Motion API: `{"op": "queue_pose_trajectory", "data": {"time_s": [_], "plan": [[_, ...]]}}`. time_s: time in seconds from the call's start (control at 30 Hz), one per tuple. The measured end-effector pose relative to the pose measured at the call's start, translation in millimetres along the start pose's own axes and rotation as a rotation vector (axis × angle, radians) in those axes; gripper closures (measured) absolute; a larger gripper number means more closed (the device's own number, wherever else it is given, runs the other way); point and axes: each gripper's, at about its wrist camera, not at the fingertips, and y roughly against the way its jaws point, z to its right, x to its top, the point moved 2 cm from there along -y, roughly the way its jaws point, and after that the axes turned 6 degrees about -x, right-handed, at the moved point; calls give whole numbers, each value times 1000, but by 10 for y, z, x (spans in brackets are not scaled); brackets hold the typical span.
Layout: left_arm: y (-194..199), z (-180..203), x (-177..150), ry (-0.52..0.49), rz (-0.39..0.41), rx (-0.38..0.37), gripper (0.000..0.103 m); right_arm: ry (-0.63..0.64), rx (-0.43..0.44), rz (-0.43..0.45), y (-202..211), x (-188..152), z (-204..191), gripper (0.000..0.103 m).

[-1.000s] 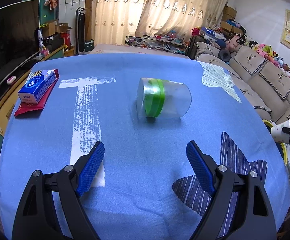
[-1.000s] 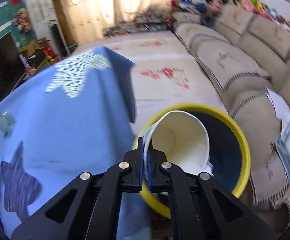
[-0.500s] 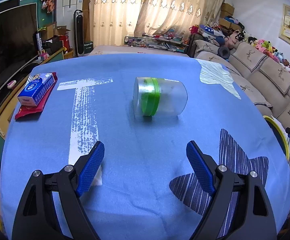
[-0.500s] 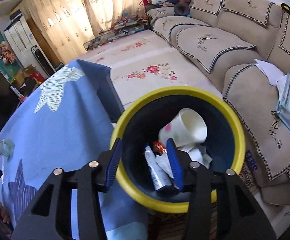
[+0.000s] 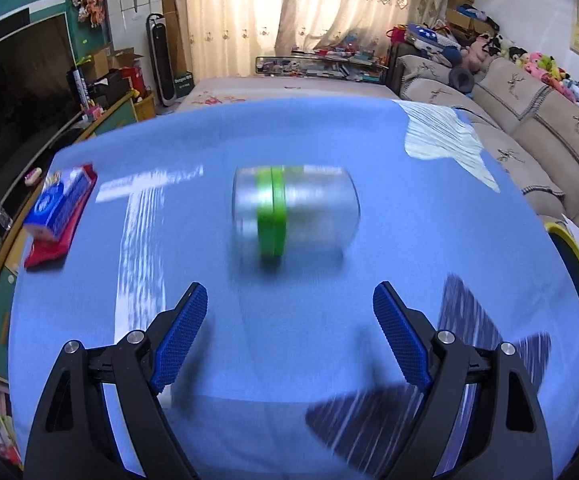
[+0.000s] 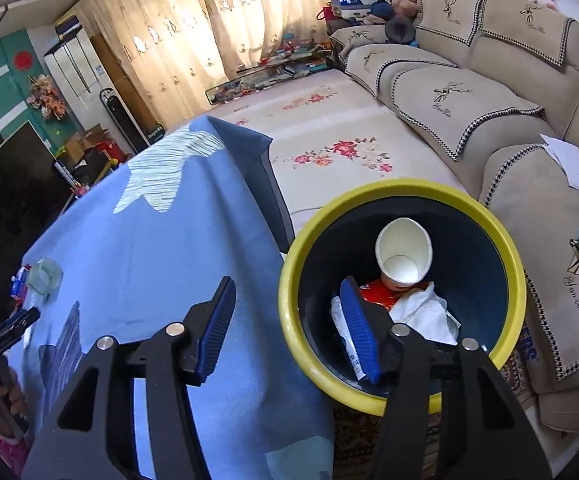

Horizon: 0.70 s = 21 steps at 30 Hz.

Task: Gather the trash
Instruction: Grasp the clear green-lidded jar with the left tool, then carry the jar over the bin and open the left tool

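Observation:
A clear plastic jar with a green band (image 5: 294, 218) lies on its side on the blue tablecloth (image 5: 209, 272). My left gripper (image 5: 289, 334) is open and empty, a short way in front of the jar, its jaws wider than the jar. The jar also shows far off in the right wrist view (image 6: 44, 276). My right gripper (image 6: 289, 316) is open and empty above the rim of the yellow trash bin (image 6: 513, 276). In the bin lie a white paper cup (image 6: 403, 256), crumpled white paper (image 6: 425, 314), a red wrapper (image 6: 377, 294) and a white tube.
A blue tissue pack on a red cloth (image 5: 55, 210) lies at the table's left edge. A beige sofa (image 6: 489, 92) stands right of the bin. The bin's rim (image 5: 569, 256) shows at the table's right edge. A TV cabinet (image 5: 5, 240) runs along the left.
My right gripper let go of the paper cup, which now lies in the bin, then opened wider and pulled back. My left gripper has moved closer to the jar.

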Motion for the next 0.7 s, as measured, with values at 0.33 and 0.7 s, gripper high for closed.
{"op": "queue_pose_trajectory", "data": {"time_s": [0.33, 0.7], "plan": [[-310, 69, 322, 17, -19, 9, 19, -20, 26, 2, -1, 4, 48, 50], [-579, 31, 487, 28, -38, 49, 28, -6, 47, -3, -37, -8, 10, 50]]}}
